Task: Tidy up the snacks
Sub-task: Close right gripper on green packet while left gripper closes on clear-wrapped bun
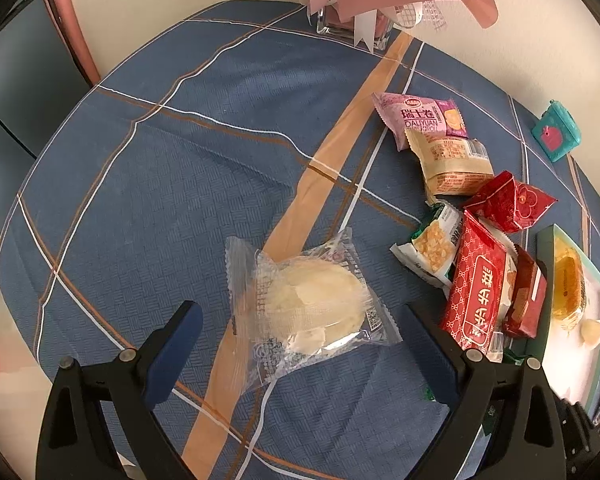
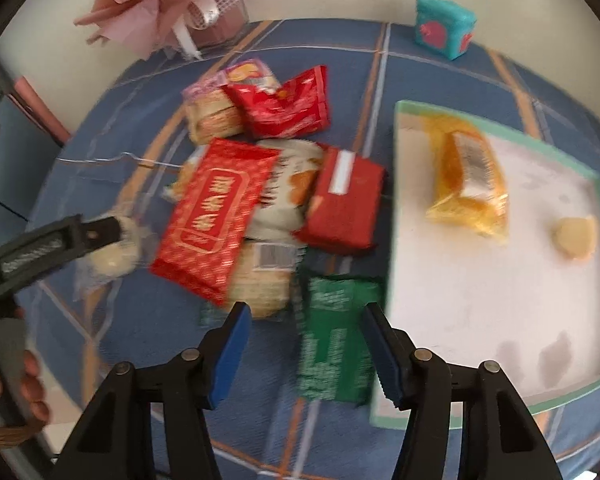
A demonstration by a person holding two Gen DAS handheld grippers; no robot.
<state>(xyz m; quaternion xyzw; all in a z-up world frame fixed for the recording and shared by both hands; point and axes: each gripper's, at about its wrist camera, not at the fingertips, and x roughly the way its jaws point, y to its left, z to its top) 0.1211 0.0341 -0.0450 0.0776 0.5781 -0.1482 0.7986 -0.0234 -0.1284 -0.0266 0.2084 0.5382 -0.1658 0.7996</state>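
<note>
A clear-wrapped pale pastry (image 1: 304, 304) lies on the blue checked tablecloth (image 1: 160, 184), between the wide-apart fingers of my left gripper (image 1: 300, 344). That gripper is open and neither pad touches the wrapper. My right gripper (image 2: 308, 348) is open over a green packet (image 2: 336, 344). The packet lies between the pads, close to the right one and apart from the left. Beyond it is a pile of snacks topped by a big red packet (image 2: 216, 216) (image 1: 476, 292). A white tray with a mint rim (image 2: 496, 128) holds a yellow packet (image 2: 466, 176) and a small pale sweet (image 2: 576, 236).
A pink bouquet in a glass vase (image 1: 352, 24) stands at the table's far edge. A teal toy box (image 2: 444, 28) sits at the far right. A finger of the left gripper (image 2: 100, 232) and a person's hand (image 2: 24, 380) show at the left of the right wrist view.
</note>
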